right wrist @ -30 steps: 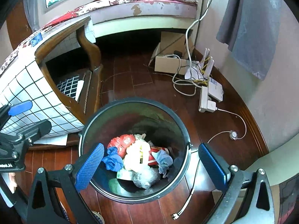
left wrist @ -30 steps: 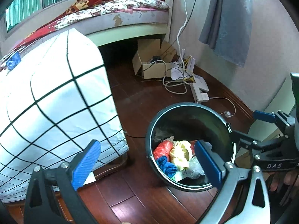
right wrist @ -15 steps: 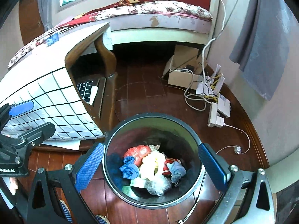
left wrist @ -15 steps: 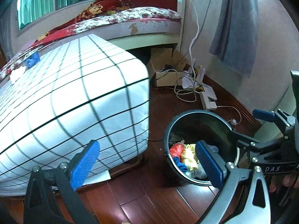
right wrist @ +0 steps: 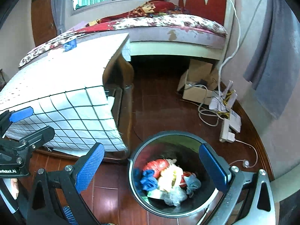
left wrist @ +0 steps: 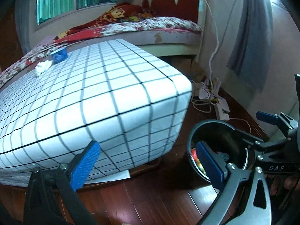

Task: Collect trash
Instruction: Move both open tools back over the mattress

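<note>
Left hand-held gripper point(left wrist: 148, 161): I am holding it with its blue pads spread wide and empty, facing the bench point(left wrist: 97, 101) in its checked cloth.
Right hand-held gripper point(right wrist: 151, 166): I am keeping it wide apart too, gripping nothing, hovering over the trash bin point(right wrist: 135, 161).
Left view only: I am seeing the bench top with a blue scrap point(left wrist: 59, 55) and a white crumpled piece point(left wrist: 43, 67) lying just beside it; the bin point(left wrist: 193, 133) is half hidden behind the gripper's right finger.
Right view only: I am looking straight into the bin at red, blue, yellow and grey trash point(right wrist: 166, 178); the bench's wooden leg point(right wrist: 123, 101) is showing under the cloth.
Writing: I am reading "DAS" in the left view; "Robot.AI" partly in the right.
Around: a bed point(right wrist: 165, 26), a cardboard box point(right wrist: 196, 84) and white cables point(right wrist: 211, 112) on the wooden floor point(right wrist: 157, 105).
</note>
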Action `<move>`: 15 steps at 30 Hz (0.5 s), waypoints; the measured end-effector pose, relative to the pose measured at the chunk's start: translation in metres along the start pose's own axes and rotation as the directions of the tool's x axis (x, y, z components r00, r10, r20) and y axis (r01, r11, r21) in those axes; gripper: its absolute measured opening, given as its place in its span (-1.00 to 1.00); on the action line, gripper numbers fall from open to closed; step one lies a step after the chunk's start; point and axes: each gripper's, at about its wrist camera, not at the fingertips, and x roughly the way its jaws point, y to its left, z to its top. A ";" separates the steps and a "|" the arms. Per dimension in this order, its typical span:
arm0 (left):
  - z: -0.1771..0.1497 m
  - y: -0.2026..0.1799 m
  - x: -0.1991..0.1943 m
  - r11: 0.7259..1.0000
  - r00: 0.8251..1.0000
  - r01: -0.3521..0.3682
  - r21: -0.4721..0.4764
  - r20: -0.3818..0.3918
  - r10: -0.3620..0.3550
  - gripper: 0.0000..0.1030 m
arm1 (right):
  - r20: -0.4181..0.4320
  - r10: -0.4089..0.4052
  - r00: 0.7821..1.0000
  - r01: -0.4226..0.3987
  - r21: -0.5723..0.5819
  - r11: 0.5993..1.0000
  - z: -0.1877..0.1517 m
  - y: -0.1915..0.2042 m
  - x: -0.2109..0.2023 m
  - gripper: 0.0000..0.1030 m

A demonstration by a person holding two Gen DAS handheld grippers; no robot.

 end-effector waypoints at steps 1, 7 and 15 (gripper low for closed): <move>0.000 0.005 -0.002 1.000 1.000 -0.005 -0.010 0.004 0.005 0.99 | 0.008 0.006 1.000 -0.006 -0.001 1.000 0.002 0.003 0.000 0.98; 0.005 0.037 -0.018 0.996 0.997 -0.049 -0.078 0.050 0.053 0.99 | 0.097 0.040 0.995 -0.041 0.004 0.999 0.025 0.026 -0.011 0.98; 0.018 0.081 -0.030 0.985 0.990 -0.096 -0.144 0.086 0.109 0.99 | 0.180 0.065 0.981 -0.067 0.005 0.998 0.056 0.064 -0.016 0.98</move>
